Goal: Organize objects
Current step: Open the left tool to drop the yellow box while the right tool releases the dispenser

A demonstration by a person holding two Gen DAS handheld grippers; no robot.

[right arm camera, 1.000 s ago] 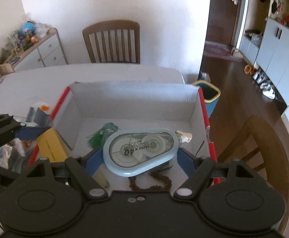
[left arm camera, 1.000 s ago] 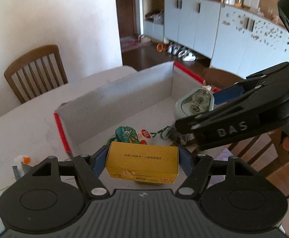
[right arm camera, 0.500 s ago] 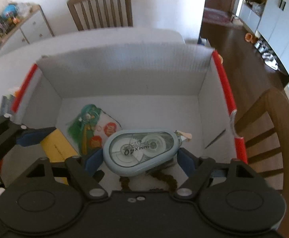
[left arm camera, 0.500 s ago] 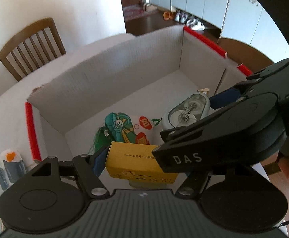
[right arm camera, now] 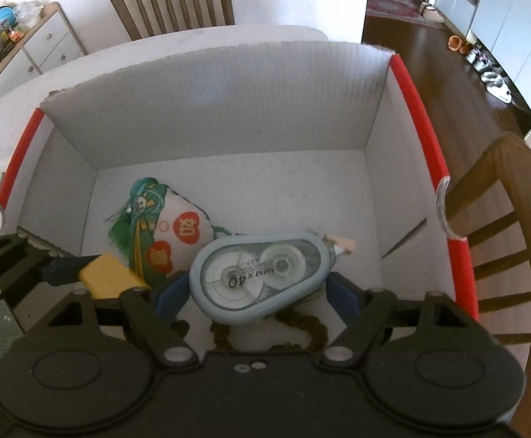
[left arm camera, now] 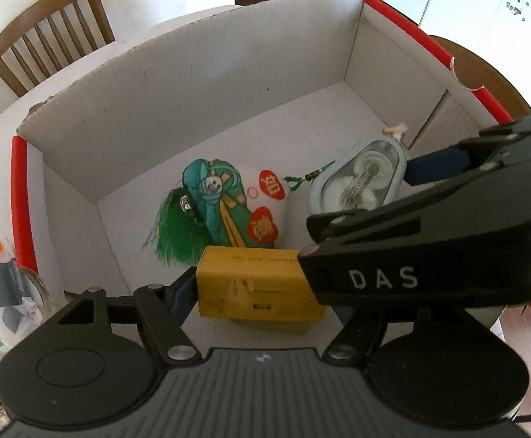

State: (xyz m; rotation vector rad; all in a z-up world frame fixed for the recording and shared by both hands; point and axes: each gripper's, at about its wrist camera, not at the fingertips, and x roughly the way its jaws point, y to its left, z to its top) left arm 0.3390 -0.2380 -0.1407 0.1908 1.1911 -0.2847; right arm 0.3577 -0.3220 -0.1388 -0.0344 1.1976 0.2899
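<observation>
My left gripper (left arm camera: 261, 288) points steeply down, jaws clamped across what they carry. My right gripper (right arm camera: 256, 286) tilts likewise, jaws clamped too, crossing in front of the left one.

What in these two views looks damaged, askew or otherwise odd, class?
The cardboard box has a ragged, torn top corner at its far left, and its red edge strip is broken and frayed partway along the right wall. Nothing looks spilled.
</observation>
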